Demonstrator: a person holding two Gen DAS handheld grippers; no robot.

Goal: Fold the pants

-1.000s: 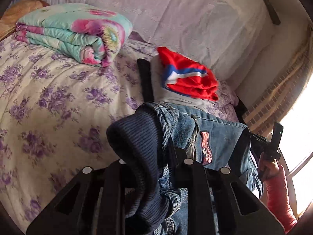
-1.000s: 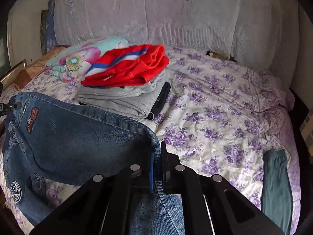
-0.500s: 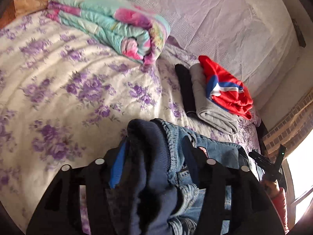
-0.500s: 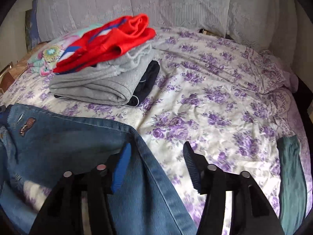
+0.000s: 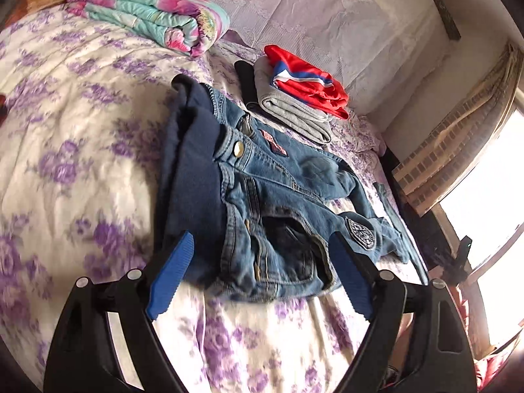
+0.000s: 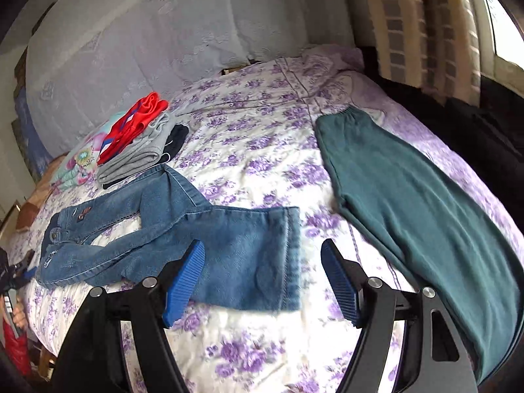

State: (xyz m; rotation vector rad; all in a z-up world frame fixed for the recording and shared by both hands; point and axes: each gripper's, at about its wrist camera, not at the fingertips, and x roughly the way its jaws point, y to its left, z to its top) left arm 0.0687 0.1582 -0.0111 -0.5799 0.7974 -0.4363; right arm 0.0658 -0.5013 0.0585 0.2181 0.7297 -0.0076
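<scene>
The blue jeans point(image 5: 262, 190) lie spread on the flowered bedspread point(image 5: 82, 137), dark ribbed waistband towards the left wrist view and one leg's hem point(image 6: 262, 255) towards the right wrist view. My left gripper point(image 5: 260, 267) is opening, its blue pads apart on either side of the waist end without pressing on it. My right gripper point(image 6: 262, 276) is opening too, and the leg hem lies loose between its pads. Each gripper shows small at the edge of the other's view, the right gripper point(image 5: 460, 258) and the left gripper point(image 6: 14, 270).
A folded stack of red, grey and black clothes point(image 5: 304, 88) sits beyond the jeans near the headboard. A folded floral blanket point(image 5: 147, 13) lies at the far left. Green pants point(image 6: 409, 196) lie flat to the right of the jeans. A curtained window point(image 5: 458, 150) is on the right.
Both grippers have let go of the jeans and opened wide. The jeans dropped flat onto the bed, and both grippers drew back from them, the right one swinging right towards the green pants.
</scene>
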